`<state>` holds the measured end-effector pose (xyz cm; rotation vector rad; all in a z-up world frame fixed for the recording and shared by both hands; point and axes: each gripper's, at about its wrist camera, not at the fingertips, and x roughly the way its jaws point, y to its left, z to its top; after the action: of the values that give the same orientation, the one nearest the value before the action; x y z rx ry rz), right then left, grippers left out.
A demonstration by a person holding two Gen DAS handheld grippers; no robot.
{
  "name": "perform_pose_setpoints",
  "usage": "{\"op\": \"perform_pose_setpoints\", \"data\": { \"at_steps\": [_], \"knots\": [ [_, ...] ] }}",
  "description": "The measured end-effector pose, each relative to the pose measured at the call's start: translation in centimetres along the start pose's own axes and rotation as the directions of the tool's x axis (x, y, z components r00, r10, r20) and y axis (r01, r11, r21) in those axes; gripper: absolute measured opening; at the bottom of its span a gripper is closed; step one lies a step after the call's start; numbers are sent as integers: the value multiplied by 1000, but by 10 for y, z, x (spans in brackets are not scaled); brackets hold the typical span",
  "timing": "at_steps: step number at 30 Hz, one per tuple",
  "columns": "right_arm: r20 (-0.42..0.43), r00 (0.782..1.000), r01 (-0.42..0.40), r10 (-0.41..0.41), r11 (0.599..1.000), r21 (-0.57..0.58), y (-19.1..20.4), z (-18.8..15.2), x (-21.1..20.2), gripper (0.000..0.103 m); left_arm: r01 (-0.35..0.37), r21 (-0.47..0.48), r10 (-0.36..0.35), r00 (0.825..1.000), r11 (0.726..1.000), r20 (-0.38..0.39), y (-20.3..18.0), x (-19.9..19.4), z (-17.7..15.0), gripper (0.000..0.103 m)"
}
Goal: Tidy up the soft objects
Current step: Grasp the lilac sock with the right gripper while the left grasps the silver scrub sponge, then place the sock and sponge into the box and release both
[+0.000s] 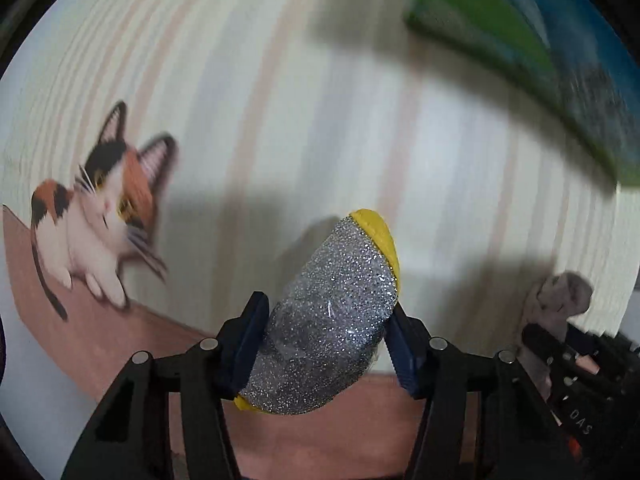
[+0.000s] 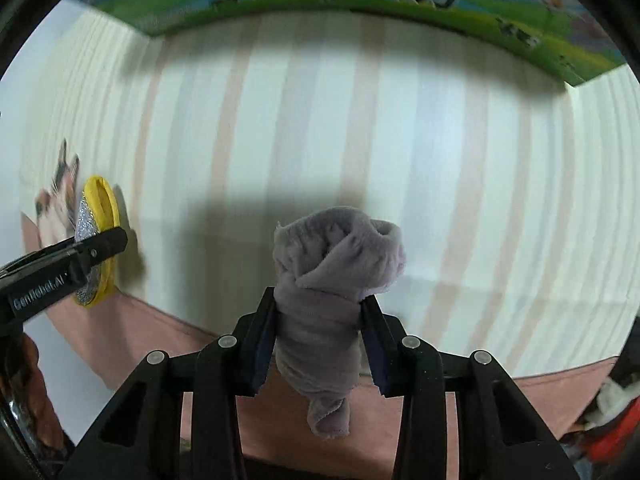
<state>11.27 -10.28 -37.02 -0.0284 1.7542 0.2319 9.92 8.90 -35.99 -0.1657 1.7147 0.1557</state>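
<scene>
I am holding two soft things at once, one in each gripper, both pointing down at a pale striped tablecloth (image 2: 400, 152) whose smooth surface carries cream, grey and peach bands. In the left wrist view, my left gripper (image 1: 326, 342) is clamping a silver glitter scouring sponge with a yellow foam backing (image 1: 332, 320): its dark blue pads are pressing on both flanks of the oval pad, whose sparkly, gritty face is turned toward the camera while the smooth yellow layer is peeking out along the far rim and at the near lower corner. Out past the left finger, a printed calico kitten (image 1: 100, 216) is showing on the cloth, blurred, sitting on a pinkish-brown printed band (image 1: 120, 332) that is running under both grippers. Beyond the fingers to the upper right, the green and blue printed carton (image 1: 520, 52) is standing on the cloth, well apart from the sponge. In the right wrist view, my right gripper (image 2: 320, 340) is pinching a grey-lilac fleecy cloth rolled into a bundle (image 2: 332, 280); the jaws are narrow and squeezing its waist, so the plush roll is bulging above the pads and a thin twisted tail is hanging toward the camera. Far off to the left of these fingers, the left gripper's black finger is crossing the sponge's edge.
</scene>
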Motion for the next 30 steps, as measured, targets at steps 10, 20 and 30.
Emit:
{"op": "perform_pose_setpoints", "data": {
  "at_steps": [10,20,30],
  "knots": [
    [10,998,58,-58,998,-21,-2,-16,3,44,-77,116,79,997,990,-11,-74,21,-9,58],
    [0,998,66,-66,998,-16,-16,-4,14,44,-50,116,51,999,992,-7,-33,18,6,52],
    [102,983,-152,154,988,-19,-12,2,-66,37,159,119,-174,977,980,126,-55,-97,2,50]
  ]
}}
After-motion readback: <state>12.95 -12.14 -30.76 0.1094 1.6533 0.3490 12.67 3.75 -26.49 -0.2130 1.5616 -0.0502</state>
